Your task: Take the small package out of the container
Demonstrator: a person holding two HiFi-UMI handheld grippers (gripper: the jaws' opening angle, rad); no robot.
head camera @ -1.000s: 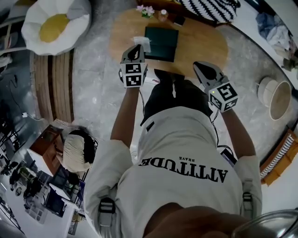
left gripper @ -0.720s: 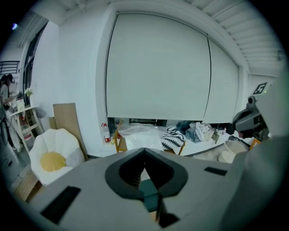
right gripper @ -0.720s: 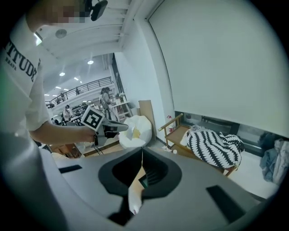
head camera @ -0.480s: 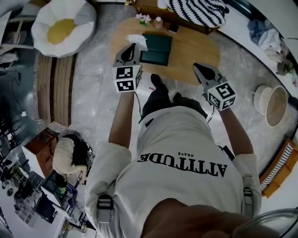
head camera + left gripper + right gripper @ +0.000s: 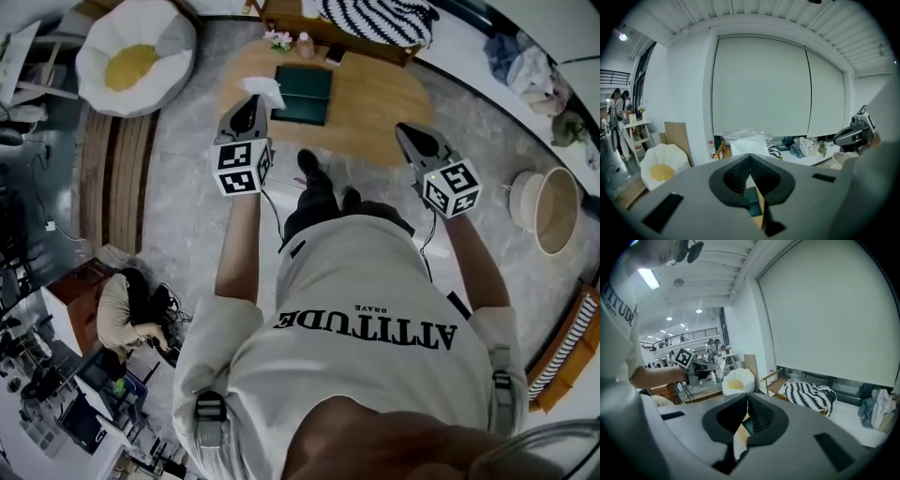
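Observation:
The small package (image 5: 262,88), a clear bag with white contents, is pinched at its lower edge by my left gripper (image 5: 251,103) and held in the air beside the left end of the container. In the left gripper view the package (image 5: 746,142) sticks up past the shut left gripper (image 5: 750,157). The container (image 5: 302,94) is a dark green box lying flat on the oval wooden table (image 5: 384,94). My right gripper (image 5: 406,133) hovers off the table's near right edge, and in its own view the right gripper (image 5: 747,398) has its jaws together with nothing between them.
A small bottle and flowers (image 5: 286,40) stand at the table's far edge. A white flower-shaped cushion (image 5: 133,58) lies far left, a black-and-white striped cushion (image 5: 375,14) sits behind the table, and a round basket (image 5: 547,210) stands right. The person's feet (image 5: 323,183) stand before the table.
The left gripper has risen and drifted left with the package, away from the container. The right gripper has also lifted and shifted slightly. Both stayed shut.

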